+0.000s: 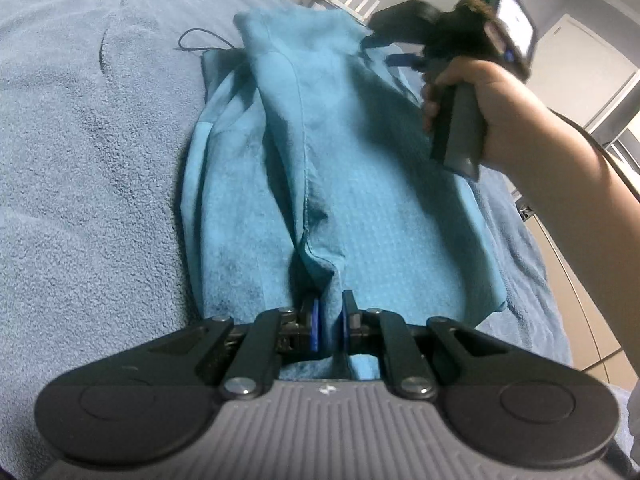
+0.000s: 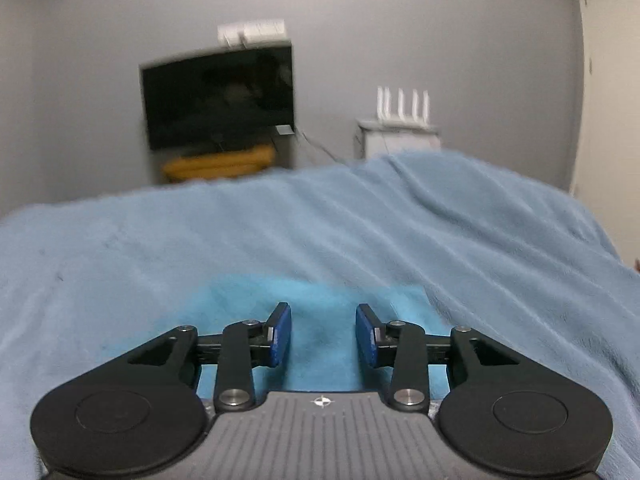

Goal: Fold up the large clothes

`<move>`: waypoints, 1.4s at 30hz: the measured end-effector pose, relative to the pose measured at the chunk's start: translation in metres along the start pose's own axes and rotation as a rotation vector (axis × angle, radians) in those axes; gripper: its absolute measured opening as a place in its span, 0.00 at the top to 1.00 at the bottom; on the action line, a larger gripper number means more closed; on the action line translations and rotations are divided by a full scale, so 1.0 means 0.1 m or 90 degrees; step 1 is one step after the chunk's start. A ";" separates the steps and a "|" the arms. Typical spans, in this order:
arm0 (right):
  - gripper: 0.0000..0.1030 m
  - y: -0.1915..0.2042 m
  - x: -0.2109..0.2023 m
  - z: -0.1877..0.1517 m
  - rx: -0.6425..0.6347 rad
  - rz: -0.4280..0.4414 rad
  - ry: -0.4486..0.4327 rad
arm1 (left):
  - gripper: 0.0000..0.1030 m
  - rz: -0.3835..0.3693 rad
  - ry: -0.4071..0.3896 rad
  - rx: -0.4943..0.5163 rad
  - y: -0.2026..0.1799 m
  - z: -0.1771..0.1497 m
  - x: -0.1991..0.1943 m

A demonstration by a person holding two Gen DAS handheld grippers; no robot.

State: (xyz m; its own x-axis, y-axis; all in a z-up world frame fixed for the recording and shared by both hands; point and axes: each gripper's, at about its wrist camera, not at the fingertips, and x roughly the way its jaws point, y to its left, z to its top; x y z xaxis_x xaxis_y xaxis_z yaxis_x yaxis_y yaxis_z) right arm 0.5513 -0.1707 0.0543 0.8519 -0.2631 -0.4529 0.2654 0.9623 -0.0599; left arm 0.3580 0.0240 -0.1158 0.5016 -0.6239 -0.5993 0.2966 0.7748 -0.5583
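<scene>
Garment: one teal fleece garment (image 1: pixel 344 184) lies lengthwise on the bed, partly folded — layered edges show along its left side and a seam runs down its middle.
Near end: a bunched ridge of the teal cloth is clenched between the blue pads of the left gripper (image 1: pixel 329 330).
Far end: the right gripper (image 2: pixel 323 334) hangs just above the cloth near its far edge, jaws parted, nothing between the pads; in the left wrist view a hand (image 1: pixel 480 108) holds its handle.
Step in hand: judged as a regrasp — one end pinned, the free claw placed for a new hold before another fold.
Next move: likely calls for the right gripper to pinch the far edge, then both ends to travel together so the layers stay aligned.
Count: one garment, two grippers, one hand in view.
Beneath: one light blue fleece blanket (image 1: pixel 100 152) covers the bed.
Beyond: one dark television (image 2: pixel 218 98), one white router with four antennas (image 2: pixel 402 104), one thin black cord (image 1: pixel 200 40) on the blanket.
</scene>
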 end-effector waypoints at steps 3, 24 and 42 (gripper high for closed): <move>0.62 0.13 0.11 -0.10 -0.033 0.020 0.028 | 0.93 0.001 0.001 0.004 0.01 0.01 0.01; 0.58 -0.52 -1.15 -0.87 -0.150 0.110 0.014 | 0.93 0.018 -0.010 0.020 -0.05 -0.03 -0.04; 0.36 -1.48 -2.25 -1.46 -0.002 0.113 0.015 | 0.93 0.122 -0.080 0.064 -0.30 -0.25 -0.32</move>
State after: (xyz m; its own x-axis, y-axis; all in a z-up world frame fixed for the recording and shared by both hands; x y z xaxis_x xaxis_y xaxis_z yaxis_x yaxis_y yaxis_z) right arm 0.2547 -0.2439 0.0349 0.8742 -0.0872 -0.4777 0.1105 0.9937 0.0207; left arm 0.3127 0.0180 -0.0946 0.6520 -0.4518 -0.6088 0.2625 0.8879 -0.3778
